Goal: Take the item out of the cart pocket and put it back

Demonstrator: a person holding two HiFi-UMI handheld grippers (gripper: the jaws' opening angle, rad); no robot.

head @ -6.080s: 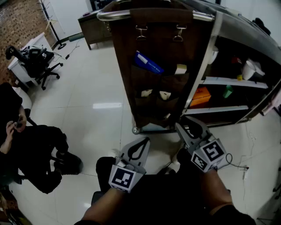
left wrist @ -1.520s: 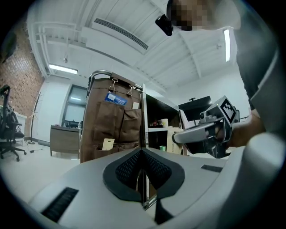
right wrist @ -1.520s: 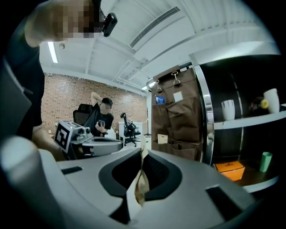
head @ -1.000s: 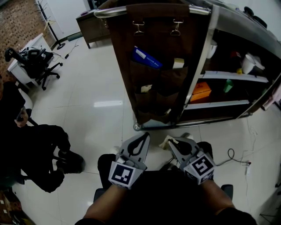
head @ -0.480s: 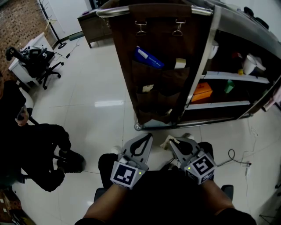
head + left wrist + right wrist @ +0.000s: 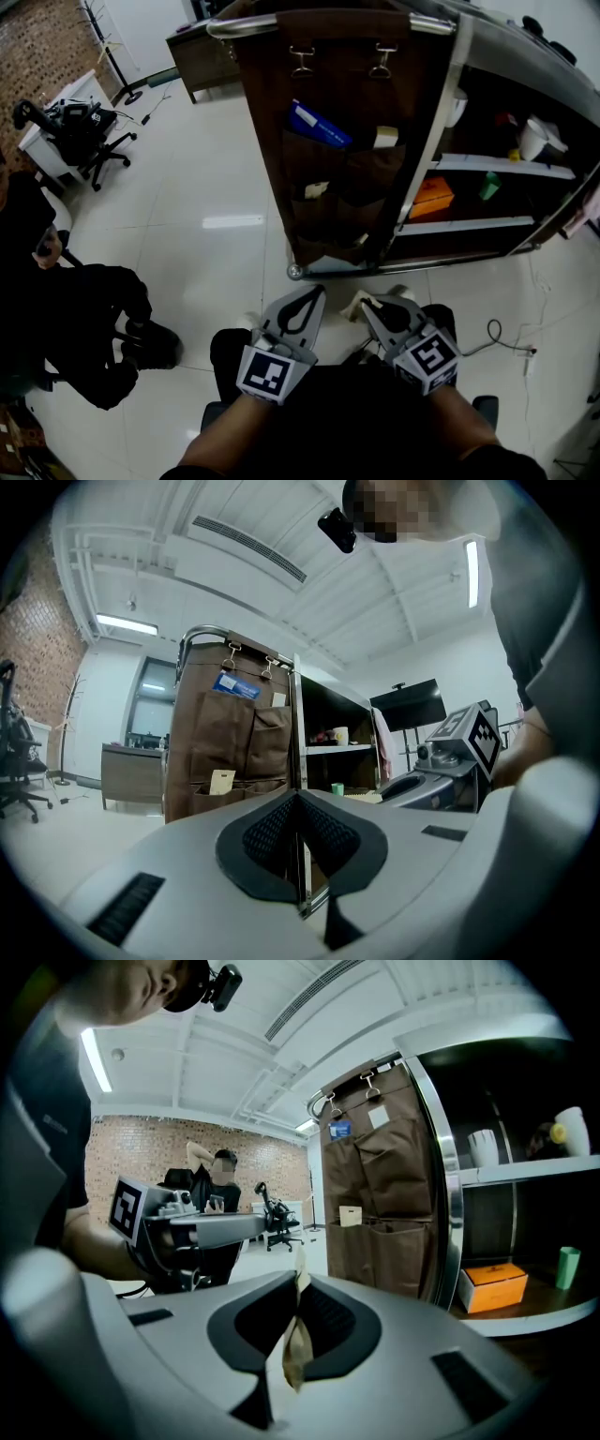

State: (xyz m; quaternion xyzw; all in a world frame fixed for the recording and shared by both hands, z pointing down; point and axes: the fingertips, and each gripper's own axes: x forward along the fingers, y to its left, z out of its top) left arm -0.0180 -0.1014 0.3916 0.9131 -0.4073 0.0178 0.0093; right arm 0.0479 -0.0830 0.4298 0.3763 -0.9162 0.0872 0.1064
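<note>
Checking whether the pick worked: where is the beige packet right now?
The beige packet is pinched in the right gripper, low in the head view, just right of the left gripper and short of the cart's brown pocket organiser.

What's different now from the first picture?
The right hand-held gripper moved back toward the person and now pinches a small beige packet; the lower right pocket that showed one now looks empty. The left hand-held gripper, shut and empty, and the cart stayed put.

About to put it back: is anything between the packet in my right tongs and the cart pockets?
Nothing visible: only bare floor lies between the tan packet in the right tongs and the brown cart pockets.
</note>
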